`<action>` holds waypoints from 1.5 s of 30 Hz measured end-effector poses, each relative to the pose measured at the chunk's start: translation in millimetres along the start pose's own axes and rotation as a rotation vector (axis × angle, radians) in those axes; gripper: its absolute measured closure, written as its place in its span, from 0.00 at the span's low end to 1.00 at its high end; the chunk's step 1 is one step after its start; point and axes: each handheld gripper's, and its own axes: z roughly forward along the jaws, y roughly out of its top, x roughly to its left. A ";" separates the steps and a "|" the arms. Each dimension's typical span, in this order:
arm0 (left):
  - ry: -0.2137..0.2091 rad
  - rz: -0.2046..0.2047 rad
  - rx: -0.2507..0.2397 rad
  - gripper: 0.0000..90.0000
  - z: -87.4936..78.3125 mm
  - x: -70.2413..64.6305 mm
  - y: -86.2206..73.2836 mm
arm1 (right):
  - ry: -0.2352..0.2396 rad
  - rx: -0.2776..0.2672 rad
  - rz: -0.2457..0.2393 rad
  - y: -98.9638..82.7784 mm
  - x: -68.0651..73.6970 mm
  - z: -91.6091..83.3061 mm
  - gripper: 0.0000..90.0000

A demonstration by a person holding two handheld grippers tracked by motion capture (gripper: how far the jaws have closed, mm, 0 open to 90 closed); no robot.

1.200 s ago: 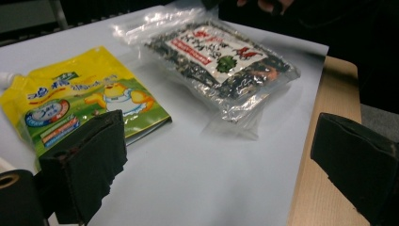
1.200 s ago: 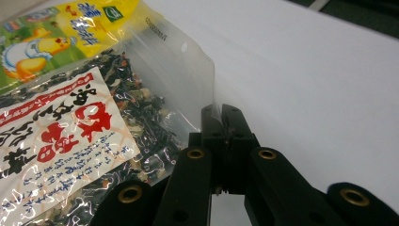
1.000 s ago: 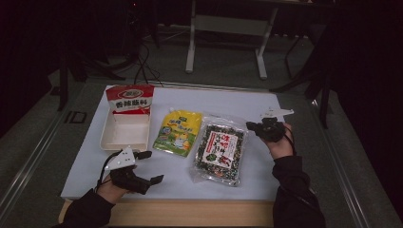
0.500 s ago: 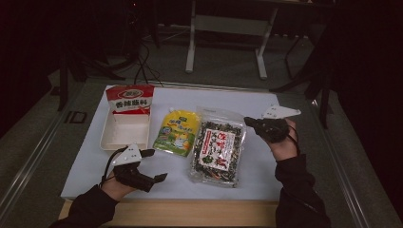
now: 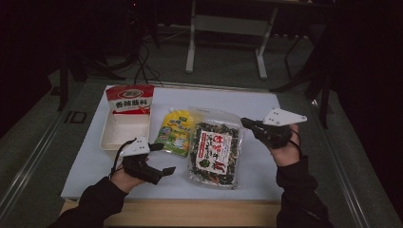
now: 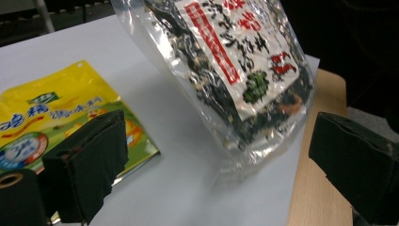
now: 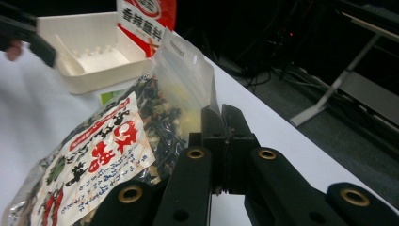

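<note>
Right gripper [image 5: 245, 122] clamped on upper right corner of seaweed snack bag [image 5: 215, 147], now raised higher off white table mat [image 5: 266, 156] than before. Left gripper [image 5: 164, 158] agape near mat's front edge, shifted toward the bag.

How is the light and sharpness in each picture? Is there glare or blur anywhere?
High view: lit white mat, dark surroundings, slightly soft. Left gripper view: glare on the clear seaweed bag; the near left claw pads blurred. Right gripper view: right claw sharp, background dark, white tray bright.
</note>
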 end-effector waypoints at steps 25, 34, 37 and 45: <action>-0.081 -0.049 -0.027 0.17 38.5 31.7 30.0 | 0.069 -0.096 -0.114 23.6 31.9 -22.0 1.00; -0.217 -0.012 -0.018 0.24 51.8 36.1 30.4 | 0.091 -0.117 -0.159 33.2 45.0 -26.3 1.00; -0.284 -0.014 -0.029 0.31 57.0 34.4 30.1 | 0.103 -0.118 -0.159 34.1 47.1 -24.8 1.00; -0.416 0.001 -0.064 0.67 55.4 31.8 34.5 | 0.121 -0.120 -0.137 32.9 44.7 -26.1 1.00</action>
